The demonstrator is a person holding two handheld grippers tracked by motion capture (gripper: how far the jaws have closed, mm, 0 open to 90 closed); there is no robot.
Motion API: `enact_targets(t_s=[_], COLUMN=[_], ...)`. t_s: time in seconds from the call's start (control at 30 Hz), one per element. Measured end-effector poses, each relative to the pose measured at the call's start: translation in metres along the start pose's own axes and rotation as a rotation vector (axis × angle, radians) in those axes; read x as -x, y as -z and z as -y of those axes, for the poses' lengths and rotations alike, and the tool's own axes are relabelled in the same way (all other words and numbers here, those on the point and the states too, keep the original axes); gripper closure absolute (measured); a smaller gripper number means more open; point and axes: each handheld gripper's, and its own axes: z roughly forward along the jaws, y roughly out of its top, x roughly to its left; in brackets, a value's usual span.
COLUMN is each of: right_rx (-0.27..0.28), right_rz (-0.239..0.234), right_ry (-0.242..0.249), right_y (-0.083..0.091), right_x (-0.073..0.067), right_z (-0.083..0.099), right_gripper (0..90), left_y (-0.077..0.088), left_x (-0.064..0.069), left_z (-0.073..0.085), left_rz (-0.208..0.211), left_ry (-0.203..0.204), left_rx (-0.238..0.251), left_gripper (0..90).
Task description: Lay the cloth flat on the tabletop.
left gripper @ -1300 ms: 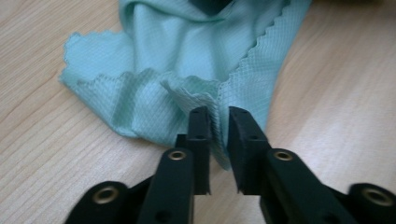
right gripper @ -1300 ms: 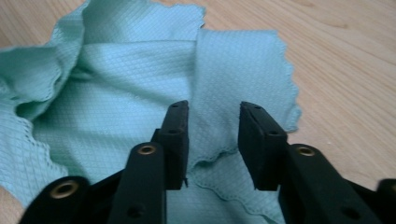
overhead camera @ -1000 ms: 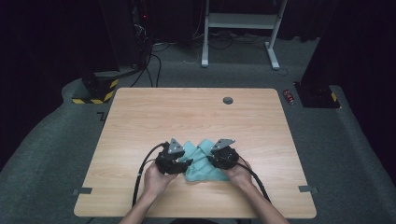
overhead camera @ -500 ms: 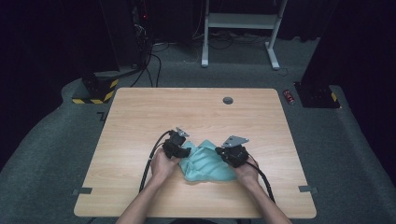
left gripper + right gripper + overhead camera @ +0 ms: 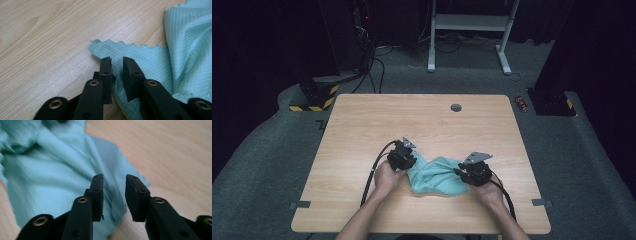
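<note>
- While the person's forearms come in from the near edge of the tabletop [image 5: 362, 125], each hand carries one hand-held gripper, and both sit at the teal cloth [image 5: 434, 175].
- Left hand-held gripper [image 5: 403, 155]: it is at the left end of the cloth. In the left gripper view [image 5: 116, 61] a fold of the cloth edge stands up between the two black jaws; the jaws have just been closing and only a narrow gap is between them. I cannot tell if the pads already press the fabric.
- Right hand-held gripper [image 5: 464, 172]: it is at the right end of the cloth. In the right gripper view [image 5: 113, 180] the jaws are spread and have just been opening; the cloth lies loose under and between them, not pinched. This view is blurred.
- Cloth: it lies crumpled on the near half of the tabletop, between the two grippers, with a scalloped edge flat on the wood.
- Farther, a small dark round fitting [image 5: 456, 107] sits near the far edge of the tabletop, well apart from the cloth.
</note>
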Motion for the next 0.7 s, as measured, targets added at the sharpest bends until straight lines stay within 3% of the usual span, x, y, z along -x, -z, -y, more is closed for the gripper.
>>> enact_targets(t_s=[0.1,0.27,0.37,0.43,0.53,0.6,0.7], right_rx=[0.028,-0.047,-0.094,-0.096,-0.106,-0.121,-0.126], right_rz=[-0.006,0.045,0.081,0.088,0.064,0.094,0.098], right_ry=[-0.032,-0.135,-0.147,-0.140,-0.118,-0.044,-0.007], right_y=[-0.003,-0.032,-0.038,-0.037,-0.036,-0.036,-0.035], right_x=[0.000,0.017,0.020,0.021,0.019,0.011,0.009], right_z=[-0.016,-0.024,-0.020,-0.019,-0.020,-0.022,-0.023], right_gripper=[60.7,62.9,65.2,67.8,87.4,89.4,90.0], left_y=[-0.001,0.004,0.012,0.015,0.019,0.022,0.030], left_x=[0.001,-0.001,-0.005,-0.006,-0.007,-0.008,-0.010], left_z=[0.000,-0.005,-0.006,-0.006,-0.006,-0.006,-0.006], left_rz=[0.010,0.023,0.015,0.006,-0.009,-0.019,-0.031], left_ry=[-0.006,-0.003,0.009,0.014,0.013,0.012,0.022], left_rx=[0.004,0.008,0.053,0.065,0.079,0.098,0.144], left_gripper=[86.4,88.1,88.2,88.2,88.2,88.2,88.3])
